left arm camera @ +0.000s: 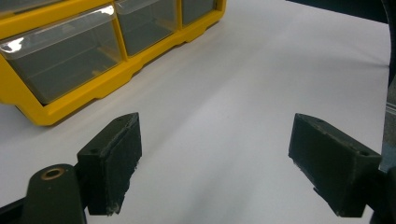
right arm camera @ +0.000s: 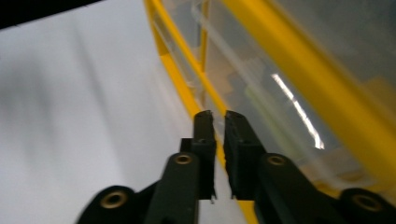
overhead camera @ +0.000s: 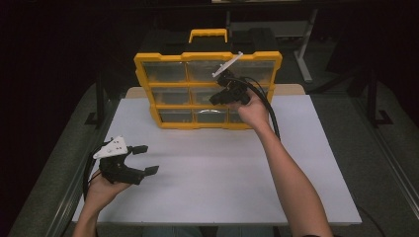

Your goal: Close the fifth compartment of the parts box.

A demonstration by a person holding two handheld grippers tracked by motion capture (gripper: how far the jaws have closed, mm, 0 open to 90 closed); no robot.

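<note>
Black two-jaw left tool (overhead camera: 143,159), brass-ringed pivots, flat dark pads, grey three-cornered plates, black trailing cables, bare forearms

No lettering, label, brand mark or number reads anywhere here. The yellow drawer organizer (overhead camera: 207,91) shows plain yellow framing and clear drawer fronts with no readable print. The white tabletop (overhead camera: 222,168) is blank, and the black jaws in both gripper views carry no markings that can be read.
</note>
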